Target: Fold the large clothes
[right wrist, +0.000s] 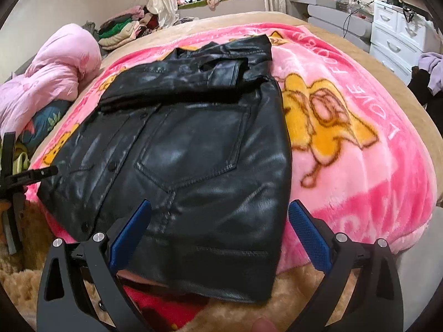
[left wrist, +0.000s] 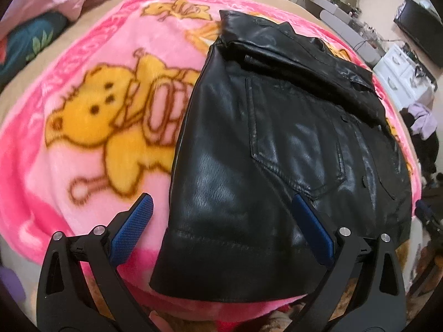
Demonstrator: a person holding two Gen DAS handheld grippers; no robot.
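Over near edge of bed: both grippers hover above the jacket hem, neither touching it.
Jacket: black leather jacket (left wrist: 277, 144) lies front-up on the pink blanket (left wrist: 83, 166), hem at the blanket's near edge and slightly overhanging it, collar toward the far edge. Sleeves (right wrist: 177, 80) are folded across the chest; body reads as a narrow rectangle with a patch pocket (right wrist: 193, 144) showing.
Left gripper: left gripper (left wrist: 221, 229) has jaws spread wide, nothing between the pads; it straddles the jacket's left hem corner, one finger over blanket, the other over leather.
Right gripper: right gripper (right wrist: 221, 229) likewise spread wide and empty, straddling the right hem corner.
Step (judged): sleeves appear done; bottom-to-top fold of the body looks next.
Next move calls for: each gripper to drop onto its hem corner, pinch through all the layers, then carry the hem toward the collar together so the edge stays square. Leather is stiff and slick; a shallow pinch may slip, and the fold may spring back.
Surroundings: pink quilt (right wrist: 52, 74) bunched at the bed's left far corner; clothes pile (right wrist: 124, 27) beyond it; white drawers (right wrist: 396, 33) off the right side; plush tan fabric (right wrist: 249, 315) below the near edge.
Obstructions: none on the jacket or along the fold path. Blanket pile is soft, so pads could catch it with the hem. A dark stand (right wrist: 11, 182) sits by the left edge, clear of the jacket.
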